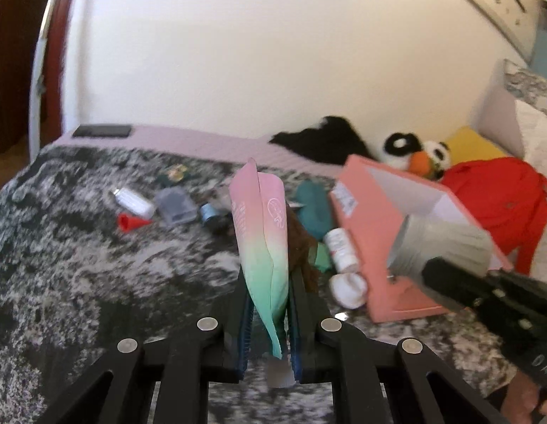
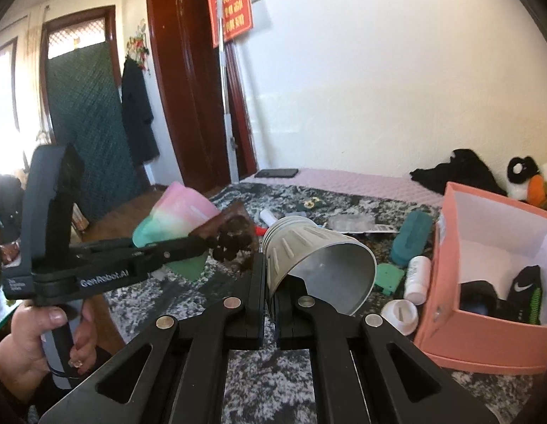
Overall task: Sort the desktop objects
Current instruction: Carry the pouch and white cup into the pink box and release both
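Black left gripper (image 2: 206, 243) bore white lettering "GenRobot.AI"; black sock (image 2: 521, 291) in pink box carried a white Nike swoosh.

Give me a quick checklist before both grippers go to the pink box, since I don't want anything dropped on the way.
1. Left gripper shut on the pouch: ok.
2. Right gripper shut on the rim of the grey cup: ok.
3. Cup empty: ok, the inside looks bare.
4. Pink box open: ok.
5. Room in the box: ok, black things fill only one corner.
6. White bottle clear of the path: cannot tell.
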`<state>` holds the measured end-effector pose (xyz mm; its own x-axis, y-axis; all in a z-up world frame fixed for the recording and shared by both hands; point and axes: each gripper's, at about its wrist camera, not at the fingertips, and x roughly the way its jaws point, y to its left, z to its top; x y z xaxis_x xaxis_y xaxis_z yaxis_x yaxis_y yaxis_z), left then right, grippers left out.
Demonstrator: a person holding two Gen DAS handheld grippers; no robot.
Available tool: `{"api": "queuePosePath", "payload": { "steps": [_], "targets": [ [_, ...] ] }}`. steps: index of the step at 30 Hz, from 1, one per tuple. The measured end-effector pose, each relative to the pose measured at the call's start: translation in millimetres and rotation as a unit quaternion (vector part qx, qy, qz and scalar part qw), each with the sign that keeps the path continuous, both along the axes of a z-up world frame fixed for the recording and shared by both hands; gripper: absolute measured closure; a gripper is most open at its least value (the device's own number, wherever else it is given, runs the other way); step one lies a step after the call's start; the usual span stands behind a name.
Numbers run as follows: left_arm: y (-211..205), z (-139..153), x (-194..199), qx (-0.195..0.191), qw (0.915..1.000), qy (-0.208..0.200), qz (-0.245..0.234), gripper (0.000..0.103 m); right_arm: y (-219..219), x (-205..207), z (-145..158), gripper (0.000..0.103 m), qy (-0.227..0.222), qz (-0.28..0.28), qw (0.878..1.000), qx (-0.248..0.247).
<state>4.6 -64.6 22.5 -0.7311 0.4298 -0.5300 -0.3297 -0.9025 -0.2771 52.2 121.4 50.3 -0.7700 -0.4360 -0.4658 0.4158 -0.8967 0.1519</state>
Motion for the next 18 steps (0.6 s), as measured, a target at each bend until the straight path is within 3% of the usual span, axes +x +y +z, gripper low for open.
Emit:
{"api": "queuePosePath", "payload": {
  "steps": [9, 18],
  "targets": [
    [90.8, 47.9, 11.4, 0.002, 0.9956, 0.04, -0.085, 0.091, 75.3, 53.4, 30.7, 0.1, 0.033, -0.083, 0.996, -0.007],
    [218.9, 71.6, -18.1, -0.007, 0.9835, 0.051, -0.173, 0.091, 191.4, 73.6, 57.1, 0.1, 0.068, -0.208, 0.975, -0.025]
  ]
}}
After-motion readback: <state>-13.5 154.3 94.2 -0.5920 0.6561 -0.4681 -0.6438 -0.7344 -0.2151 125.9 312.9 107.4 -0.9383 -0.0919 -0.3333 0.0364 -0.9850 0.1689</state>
